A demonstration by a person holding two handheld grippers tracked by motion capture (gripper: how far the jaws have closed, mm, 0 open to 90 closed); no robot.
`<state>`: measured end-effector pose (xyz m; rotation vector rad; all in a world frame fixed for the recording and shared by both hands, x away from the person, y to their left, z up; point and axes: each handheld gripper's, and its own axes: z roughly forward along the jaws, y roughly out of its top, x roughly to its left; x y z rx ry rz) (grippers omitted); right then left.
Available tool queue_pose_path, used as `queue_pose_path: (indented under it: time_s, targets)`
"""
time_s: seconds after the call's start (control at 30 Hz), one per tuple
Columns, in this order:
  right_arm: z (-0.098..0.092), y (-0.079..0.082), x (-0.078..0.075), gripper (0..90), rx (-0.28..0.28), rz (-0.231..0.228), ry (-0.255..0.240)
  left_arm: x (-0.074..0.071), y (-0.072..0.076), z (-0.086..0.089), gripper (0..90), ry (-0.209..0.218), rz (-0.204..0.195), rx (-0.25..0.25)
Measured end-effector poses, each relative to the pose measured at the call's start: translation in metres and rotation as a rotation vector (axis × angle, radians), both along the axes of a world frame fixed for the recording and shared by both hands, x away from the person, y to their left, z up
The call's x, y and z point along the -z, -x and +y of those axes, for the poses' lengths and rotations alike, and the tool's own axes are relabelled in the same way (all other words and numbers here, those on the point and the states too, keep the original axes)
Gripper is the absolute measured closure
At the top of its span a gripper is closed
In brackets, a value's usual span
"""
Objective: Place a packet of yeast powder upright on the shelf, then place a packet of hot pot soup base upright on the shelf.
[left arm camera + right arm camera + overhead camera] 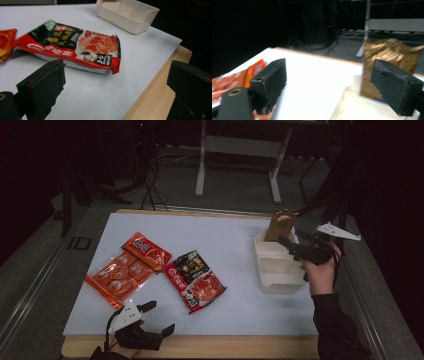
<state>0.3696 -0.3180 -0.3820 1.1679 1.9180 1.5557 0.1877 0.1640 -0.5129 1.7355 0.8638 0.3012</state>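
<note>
Packing in hand: snack packets are being moved from the counter (pixel 240 245) into the white bin (pixel 278 283), as judged from how things lie.

Right gripper: the right gripper (pixel 290 243) is held over the far end of the bin, its jaws apart in the right gripper view, with nothing clamped between them.

Gold packet: the gold packet (pixel 280 224) stands upright at the far end of the bin, leaning on the far wall; whether a jaw touches it cannot be told.

Left gripper: the left gripper (pixel 159 317) is rested at the near counter edge, jaws wide apart and empty.

Next packet: the red-and-black packet (pixel 75 45) lies flat just ahead of the left gripper, well apart from the bin.

Other packets: the orange packet (pixel 117 276) and the red packet (pixel 146 251) lie at the left, the red one overlapping the orange one's far corner.

Bin contents: the bin is split by a divider into compartments; the near one appears empty, the far one holds the gold packet.

Doing it well: the jaws are best drawn back level and clear of the gold packet, so that it is not tipped over. The flat packet is best taken by its raised near edge, not pressed from above.
</note>
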Motion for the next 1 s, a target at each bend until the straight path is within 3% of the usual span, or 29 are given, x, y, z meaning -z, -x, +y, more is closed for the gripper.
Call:
queue_pose_path:
  time_s: [0.07,0.23,0.43,0.53,0.77,0.9,1.0]
  targets:
    - [0.001,0.011,0.004,12.6,-0.027,0.005,-0.027,-0.001,-0.003,-0.002,2.1,-0.009,0.008,0.000]
    - [0.001,0.037,0.018,13.3,-0.041,-0.003,-0.039,-0.004,-0.011,-0.003,2.1,-0.029,0.016,-0.006]
    - [0.009,0.058,0.029,13.9,-0.097,0.016,0.011,-0.005,-0.016,-0.004,2.1,-0.047,0.026,-0.010]
    - [0.011,0.064,0.032,13.9,-0.120,0.022,0.007,-0.008,-0.020,-0.005,2.1,-0.053,0.031,0.001]
    - [0.019,0.095,0.033,14.4,-0.175,-0.010,0.019,-0.015,-0.028,-0.015,2.6,-0.072,0.029,0.048]
    - [0.020,0.106,0.037,14.7,-0.173,-0.027,0.024,-0.016,-0.035,-0.021,2.6,-0.071,0.038,0.064]
    - [0.019,0.109,0.040,14.7,-0.159,-0.044,0.055,-0.016,-0.041,-0.026,2.7,-0.074,0.045,0.070]
